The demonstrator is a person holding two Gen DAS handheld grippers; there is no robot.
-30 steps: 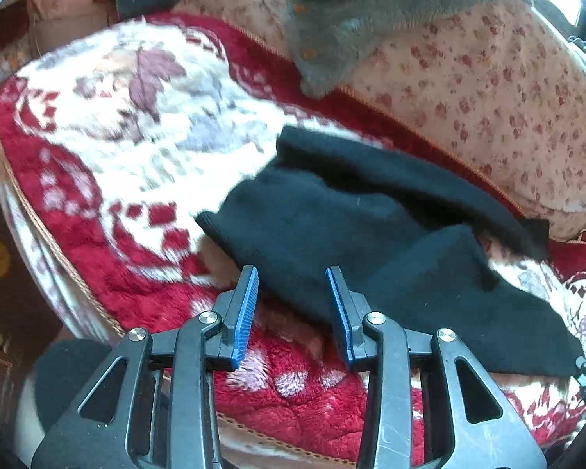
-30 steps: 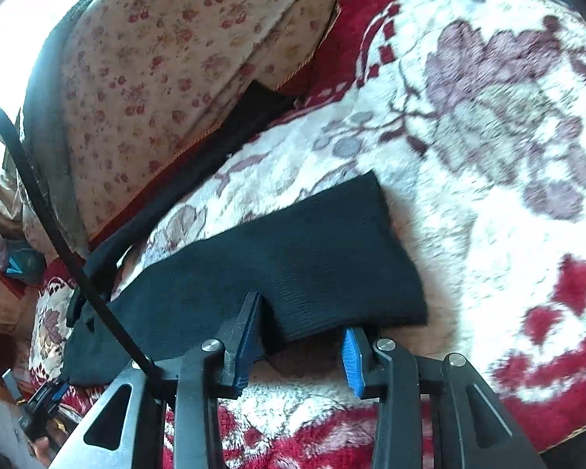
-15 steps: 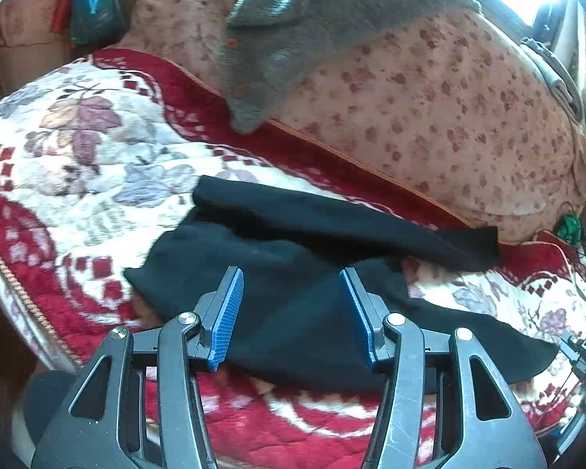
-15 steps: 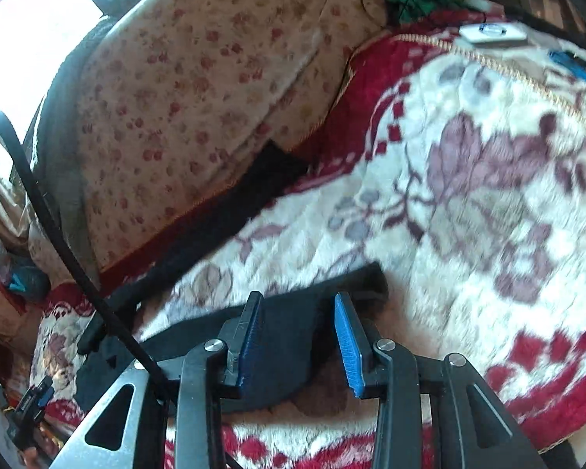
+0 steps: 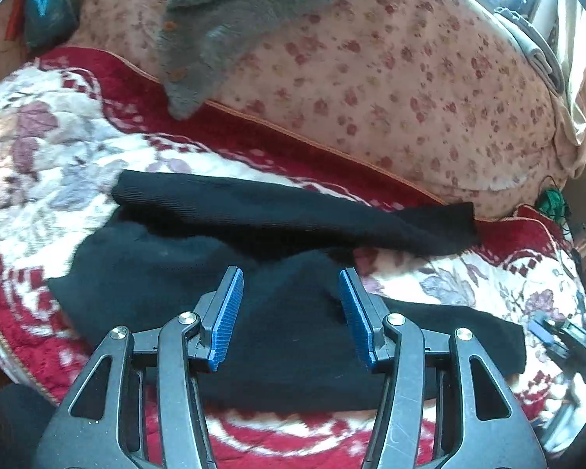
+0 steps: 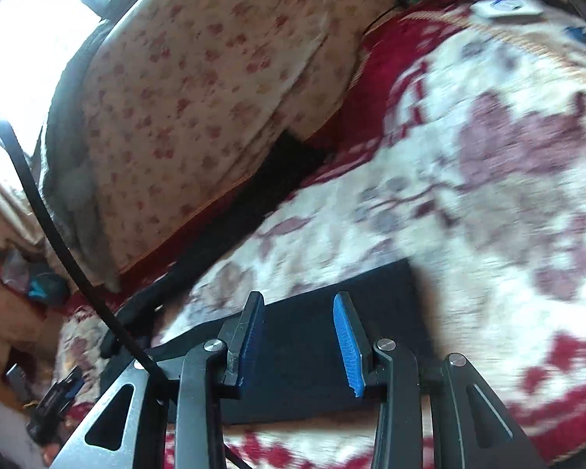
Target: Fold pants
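Note:
Black pants (image 5: 222, 258) lie spread on a red and white floral blanket (image 5: 39, 156). One leg runs along the back near the cushion, the other lies nearer to me. My left gripper (image 5: 291, 277) is open and empty, hovering over the near leg close to the crotch. In the right wrist view the near leg's cuff end (image 6: 304, 336) lies flat, and the far leg (image 6: 254, 203) runs along the cushion. My right gripper (image 6: 299, 301) is open and empty, just above the cuff end, jaws either side of the cloth.
A floral cushion (image 5: 390, 78) backs the blanket, with a grey woolly garment (image 5: 222, 27) draped over it. A green tangle (image 5: 549, 201) and a white device (image 6: 504, 9) sit at the far end. The blanket's front edge drops off at the lower left (image 5: 4, 336).
Both grippers have moved forward over the pants and tilted up. The left one shifted right from the waist towards the crotch. The right one moved over the cuff. Both stayed open.

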